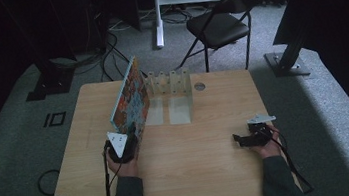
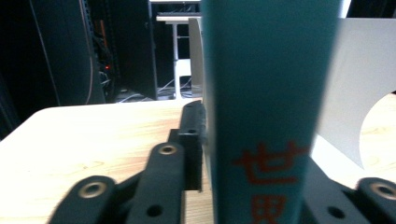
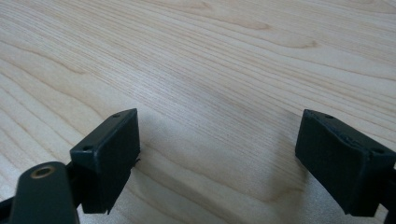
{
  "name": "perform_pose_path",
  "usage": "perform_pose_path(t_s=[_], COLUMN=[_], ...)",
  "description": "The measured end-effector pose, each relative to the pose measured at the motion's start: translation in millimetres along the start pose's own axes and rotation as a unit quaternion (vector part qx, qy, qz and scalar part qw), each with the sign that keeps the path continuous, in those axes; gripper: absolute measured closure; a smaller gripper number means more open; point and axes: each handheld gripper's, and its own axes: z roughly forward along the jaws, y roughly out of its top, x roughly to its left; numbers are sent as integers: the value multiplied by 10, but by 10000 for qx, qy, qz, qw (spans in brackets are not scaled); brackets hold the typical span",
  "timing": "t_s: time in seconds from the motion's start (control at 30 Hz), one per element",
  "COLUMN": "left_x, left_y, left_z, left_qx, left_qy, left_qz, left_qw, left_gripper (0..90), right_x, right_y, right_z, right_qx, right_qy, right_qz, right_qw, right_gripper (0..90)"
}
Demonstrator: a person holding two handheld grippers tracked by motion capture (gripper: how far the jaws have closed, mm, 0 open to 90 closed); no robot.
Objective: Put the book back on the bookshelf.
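Book is being stood up on its edge on the counter, near the back left, just beside a white rack. Its near end is being met by the left hand-held gripper. In the left gripper view the teal spine is sitting between the 2 jaws, and a thin gap is being shown at the 1 jaw that can be seen, so the book is being judged as let go, not squeezed.

The right hand-held gripper is being kept low over bare wood at the right, its 2 jaws spread wide with nothing between them.

The step in hand is likely the setting of the book upright by the rack. Next, the left jaws are needing to be drawn back gently, so that the book is not being tipped over.

The counter is made of pale wood. Around it, grey carpet, a black folding chair and dark curtains are being seen.
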Motion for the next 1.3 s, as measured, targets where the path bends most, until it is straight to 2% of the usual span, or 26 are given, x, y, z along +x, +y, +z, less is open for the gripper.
perform_pose_path(t_s=[0.3,0.47,0.63,0.73,1.3], left_x=[36,77,120,142,216], left_y=[23,40,56,68,103], left_z=[-26,-55,-93,-117,-282], left_qx=[25,49,101,115,204], left_qy=[-174,-402,-508,-652,-895], left_qz=[-83,-138,-190,-152,-110], left_qw=[9998,9991,9985,9977,9957], left_gripper=[604,565,529,506,474], right_x=[1,0,1,1,3], right_y=[0,0,0,0,1], right_z=[1,0,1,1,1], right_qx=[-2,-1,0,0,1], right_qy=[-2,-1,-4,-5,-11], right_qz=[-1,1,-2,-3,-8], right_qw=[10000,10000,10000,10000,10000], right_gripper=[137,137,137,137,137])
